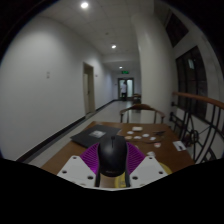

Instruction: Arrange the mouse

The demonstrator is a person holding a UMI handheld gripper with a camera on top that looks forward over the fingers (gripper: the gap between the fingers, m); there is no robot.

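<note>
A black computer mouse (112,154) sits between my gripper's (112,165) two fingers, and both purple pads (92,160) press against its sides. The gripper holds the mouse raised above a brown wooden table (150,150). The mouse's rounded back faces the camera and hides the fingertips.
A dark mouse mat (92,135) lies on the table ahead to the left. Several small white cards (139,131) lie scattered ahead to the right. A chair back (140,108) stands beyond the table. A long corridor with doors runs behind.
</note>
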